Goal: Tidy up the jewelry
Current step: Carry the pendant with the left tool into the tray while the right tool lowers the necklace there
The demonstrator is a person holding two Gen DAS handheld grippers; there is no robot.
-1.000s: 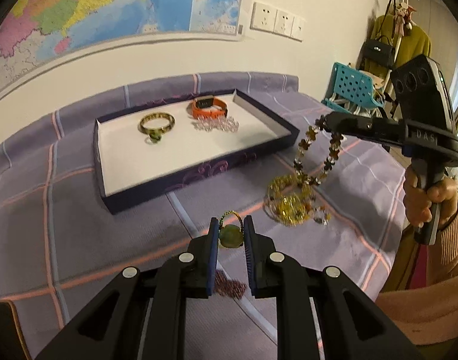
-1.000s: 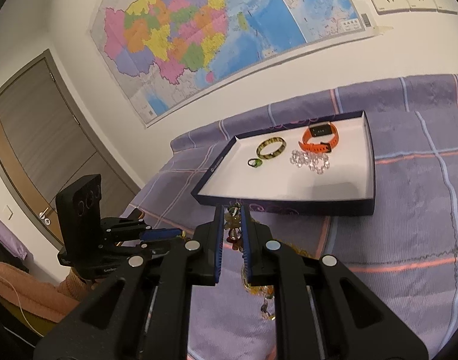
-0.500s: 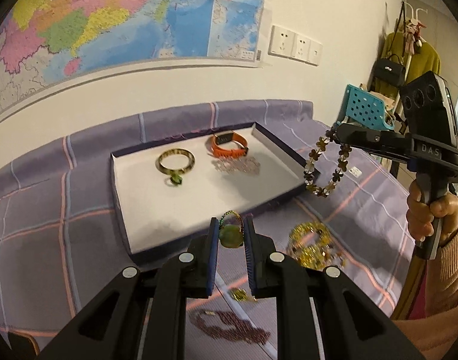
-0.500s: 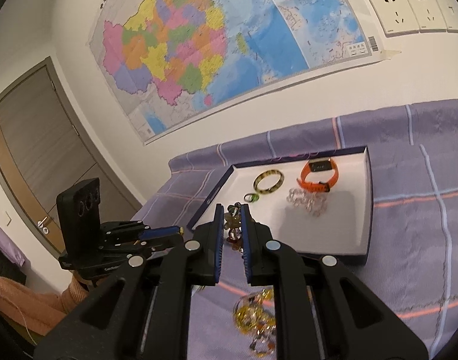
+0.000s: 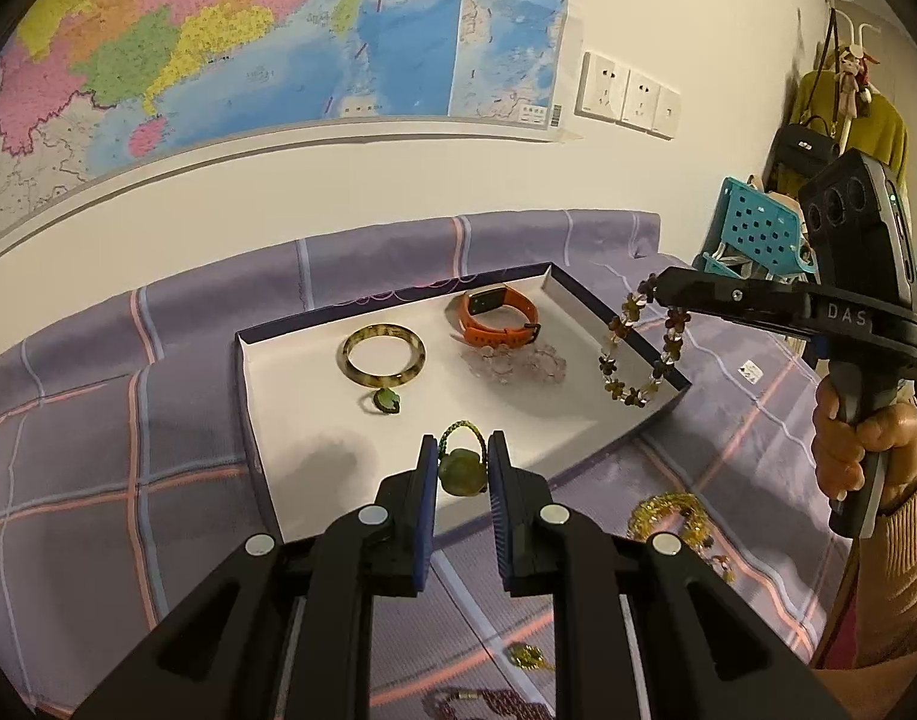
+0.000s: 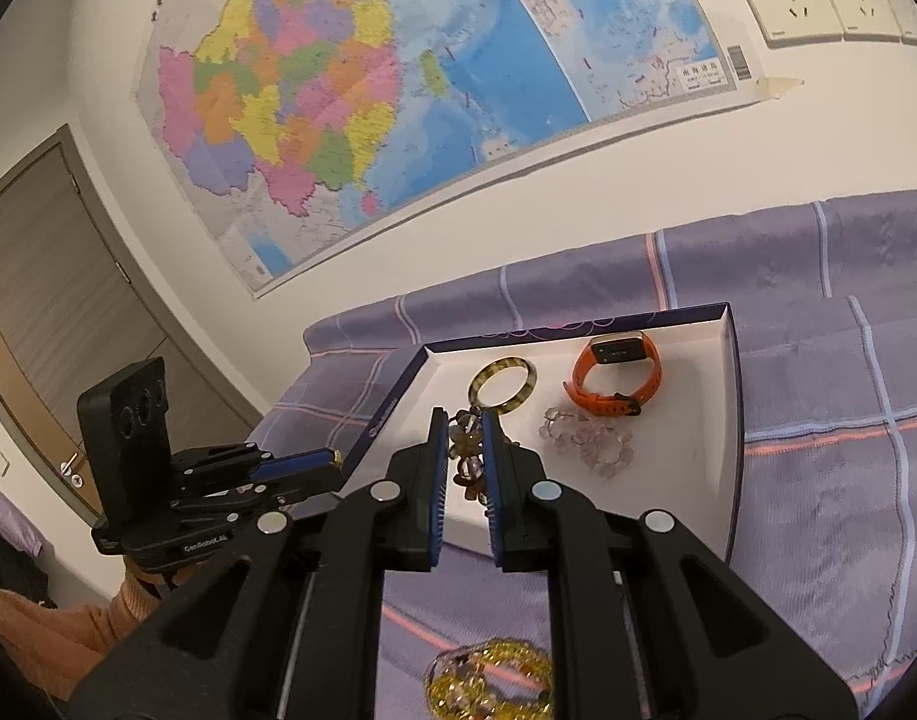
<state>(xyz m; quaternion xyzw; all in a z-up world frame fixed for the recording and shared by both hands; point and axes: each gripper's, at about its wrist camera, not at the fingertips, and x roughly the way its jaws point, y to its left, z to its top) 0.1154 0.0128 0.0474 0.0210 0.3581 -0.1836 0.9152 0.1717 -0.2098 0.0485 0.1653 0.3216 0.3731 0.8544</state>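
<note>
Now the left gripper (image 5: 463, 471) is clamped on a green pendant (image 5: 462, 471) and the right gripper (image 6: 464, 450) on a flower bracelet (image 5: 641, 354), both above the tray (image 5: 251, 396), so releasing there could drop the bracelet across the wall or onto the bangle (image 5: 383, 355).

Both wrist views look down, sharing tray (image 5: 623, 427) (image 6: 731, 420).

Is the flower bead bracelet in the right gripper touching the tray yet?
Apart. The left wrist view shows the flower bead bracelet dangling from the right gripper, its lowest beads hanging clear above the tray.
</note>
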